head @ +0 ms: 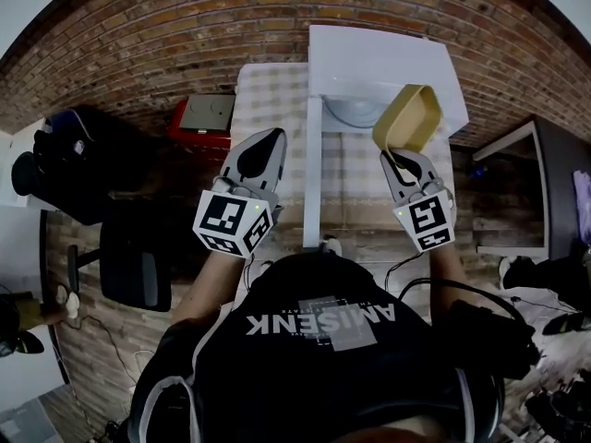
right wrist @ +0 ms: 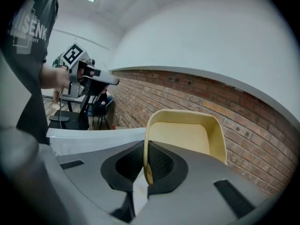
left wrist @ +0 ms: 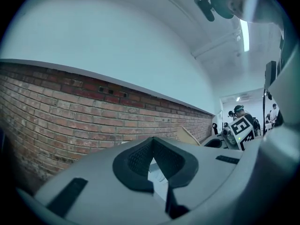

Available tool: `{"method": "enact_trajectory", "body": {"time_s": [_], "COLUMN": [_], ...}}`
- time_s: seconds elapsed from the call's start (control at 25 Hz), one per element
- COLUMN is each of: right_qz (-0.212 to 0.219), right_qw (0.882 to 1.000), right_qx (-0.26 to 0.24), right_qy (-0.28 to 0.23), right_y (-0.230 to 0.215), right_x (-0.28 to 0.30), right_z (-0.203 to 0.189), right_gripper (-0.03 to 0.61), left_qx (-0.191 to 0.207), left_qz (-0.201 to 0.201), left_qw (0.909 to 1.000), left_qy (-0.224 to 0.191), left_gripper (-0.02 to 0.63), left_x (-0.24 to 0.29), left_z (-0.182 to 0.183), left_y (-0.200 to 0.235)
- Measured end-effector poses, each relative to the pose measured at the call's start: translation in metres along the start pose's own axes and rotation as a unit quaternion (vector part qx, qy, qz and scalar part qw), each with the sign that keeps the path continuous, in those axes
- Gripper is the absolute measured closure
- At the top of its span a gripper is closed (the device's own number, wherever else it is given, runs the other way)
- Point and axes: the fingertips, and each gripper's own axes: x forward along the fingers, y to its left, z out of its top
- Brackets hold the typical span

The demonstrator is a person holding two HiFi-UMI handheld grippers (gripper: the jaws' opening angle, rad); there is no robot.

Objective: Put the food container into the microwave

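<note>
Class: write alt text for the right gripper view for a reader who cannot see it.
The right hand-held gripper is shut on the rim of a yellow food container, held on edge with its empty inside facing the camera. A brick wall stands behind.

We record the food container point(head: 409, 116) as plain mustard yellow, with a paler cream inner face. The microwave point(head: 379, 58) we list as white all over, door included. Tablecloth point(head: 268, 95) — a fine check of beige and white. The wall point(head: 157, 26) is red-brown brick with pale mortar lines; above the brick, in the gripper views, we note flat near-white paint. Left gripper point(head: 274, 137) and right gripper point(head: 394, 158): grey bodies and black textured pads, each with a marker cube point(head: 232, 221) of black squares on white. We enter a red box point(head: 205, 118) with a grey top, a black chair point(head: 134, 266), and the person's black shirt point(head: 319, 358) — white lettering.
</note>
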Motion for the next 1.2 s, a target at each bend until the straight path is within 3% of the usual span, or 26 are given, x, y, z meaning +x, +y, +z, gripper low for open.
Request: {"method": "enact_trajectory", "body": {"time_s": [0.6,1.2], "right_qz": [0.108,0.215], "right_qw": [0.992,0.964], "right_qx": [-0.049,-0.115], "right_qy": [0.052,0.103], "right_y": [0.062,0.1], "right_x": [0.032,0.061], "right_z": [-0.069,-0.128], "right_gripper": [0.535,0.535], "left_qx": [-0.016,-0.023], "left_qz": [0.033,0.062], "left_qw": [0.9984,0.996], "left_qy": [0.043,0.06], "left_gripper": [0.603,0.604], "left_x": [-0.008,-0.016], "left_z": [-0.053,-0.068], "left_y": [-0.001,-0.007]}}
